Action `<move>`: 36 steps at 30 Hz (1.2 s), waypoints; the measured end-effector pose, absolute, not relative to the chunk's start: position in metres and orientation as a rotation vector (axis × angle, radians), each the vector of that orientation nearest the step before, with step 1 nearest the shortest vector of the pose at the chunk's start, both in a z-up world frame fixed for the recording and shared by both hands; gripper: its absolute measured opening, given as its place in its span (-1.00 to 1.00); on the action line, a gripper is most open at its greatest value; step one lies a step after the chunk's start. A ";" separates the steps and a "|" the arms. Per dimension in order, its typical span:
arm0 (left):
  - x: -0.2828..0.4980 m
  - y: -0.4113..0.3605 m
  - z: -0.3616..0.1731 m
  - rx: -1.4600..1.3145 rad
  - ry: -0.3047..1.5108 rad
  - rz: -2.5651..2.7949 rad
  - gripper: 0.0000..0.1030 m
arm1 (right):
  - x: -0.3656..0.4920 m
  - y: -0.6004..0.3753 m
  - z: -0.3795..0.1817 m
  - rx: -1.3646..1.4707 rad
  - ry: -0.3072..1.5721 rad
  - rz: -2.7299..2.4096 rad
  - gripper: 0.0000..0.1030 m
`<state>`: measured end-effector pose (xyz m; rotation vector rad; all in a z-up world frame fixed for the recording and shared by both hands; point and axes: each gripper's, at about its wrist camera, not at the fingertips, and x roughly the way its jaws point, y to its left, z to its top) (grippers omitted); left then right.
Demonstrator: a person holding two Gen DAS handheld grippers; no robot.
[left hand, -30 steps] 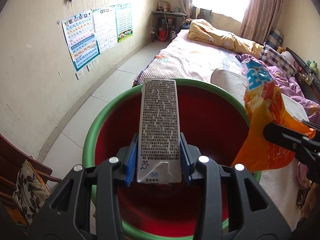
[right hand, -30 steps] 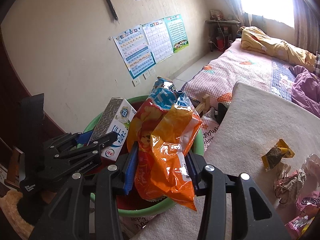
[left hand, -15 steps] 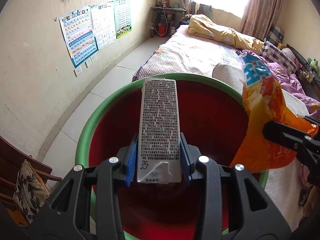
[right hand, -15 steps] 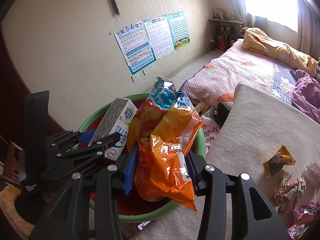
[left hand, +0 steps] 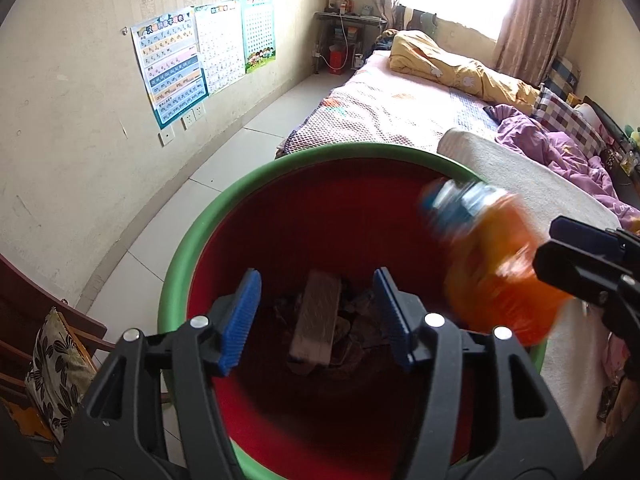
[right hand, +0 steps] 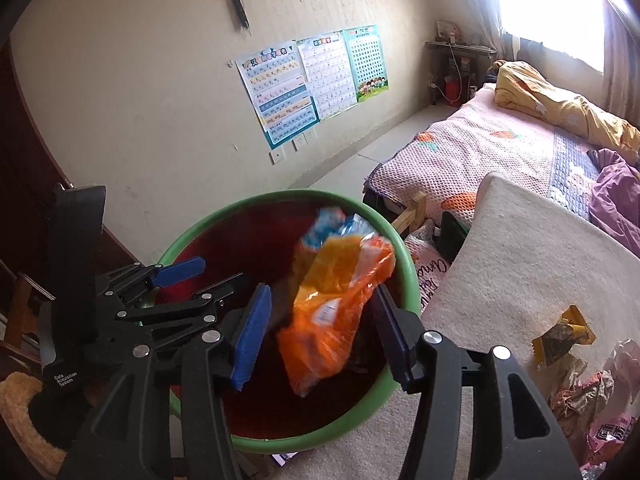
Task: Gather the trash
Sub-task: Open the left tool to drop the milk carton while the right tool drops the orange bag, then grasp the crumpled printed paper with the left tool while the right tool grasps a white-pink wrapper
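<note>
left claw: your left gripper (left hand: 316, 316) hangs above the bin (left hand: 208, 216) with its jaws spread wide and nothing between them.
carton: the milk carton (left hand: 316, 318) lies on the dark scraps at the bottom of the bin, near the middle.
right claw: your right gripper (right hand: 322, 332) is parted too; the orange snack bag (right hand: 336, 304) sits blurred between the jaws, apparently dropping free and not pinched.
bag position: it is over the bin's right rim, mostly inside the opening.
doing it well: hold both tools level above the mouth until the bag clears the rim; if it catches there, nudge it inward.
what remains: the yellow wrapper (right hand: 562, 338) and crumpled wrappers (right hand: 588, 400) wait on the beige blanket (right hand: 520, 248), toward its right edge.
next reach: lift straight up before swinging right, so the jaws miss the rim.
</note>
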<state>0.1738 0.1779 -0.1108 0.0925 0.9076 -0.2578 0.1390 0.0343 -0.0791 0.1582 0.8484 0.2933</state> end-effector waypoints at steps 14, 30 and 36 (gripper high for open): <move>0.137 0.155 -0.092 0.077 0.848 -0.232 0.09 | 0.091 -0.004 -0.061 0.187 0.806 0.307 0.08; 0.085 -0.013 -0.094 0.017 0.944 -0.604 0.23 | -0.031 -0.139 -0.073 0.250 0.843 0.119 0.08; 0.091 -0.086 -0.110 0.083 0.982 -0.646 0.24 | -0.061 -0.181 -0.075 0.276 0.820 0.061 0.08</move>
